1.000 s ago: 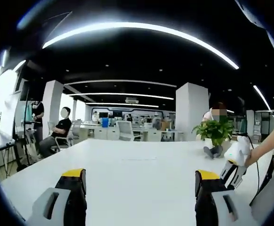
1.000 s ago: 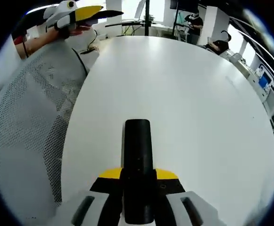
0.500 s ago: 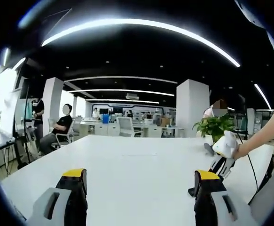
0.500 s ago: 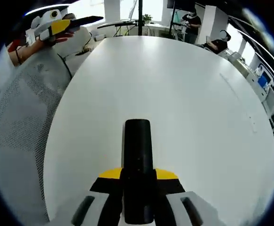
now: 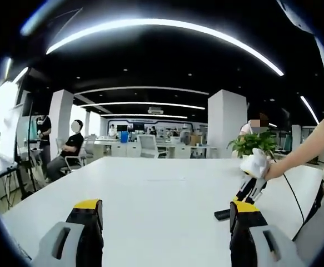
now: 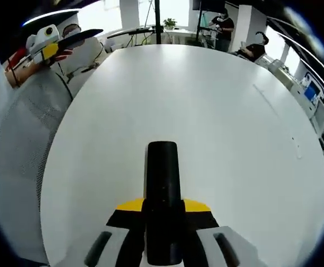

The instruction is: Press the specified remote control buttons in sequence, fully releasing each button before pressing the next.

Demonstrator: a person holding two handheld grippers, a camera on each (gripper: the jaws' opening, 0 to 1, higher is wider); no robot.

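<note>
Left gripper view
Left gripper [image 5: 166, 236]: jaws held wide apart, nothing between them, above the white table [image 5: 150, 194].
Right gripper [image 5: 250, 183]: seen at the right, a black remote [image 5: 224, 214] carried low over the table.

Right gripper view
Right gripper [image 6: 163, 207]: jaws closed onto the remote [image 6: 163, 183], which juts forward over the table [image 6: 206, 111].
Left gripper [image 6: 53, 44]: seen at upper left.

A broad white surface [image 6: 217, 139] with a smooth matte top and rounded edges. In the left gripper view, a small dark flat object [image 5: 223, 214] lies on the surface near its right edge. A potted green plant [image 5: 253, 146] stands at the far right corner.
</note>
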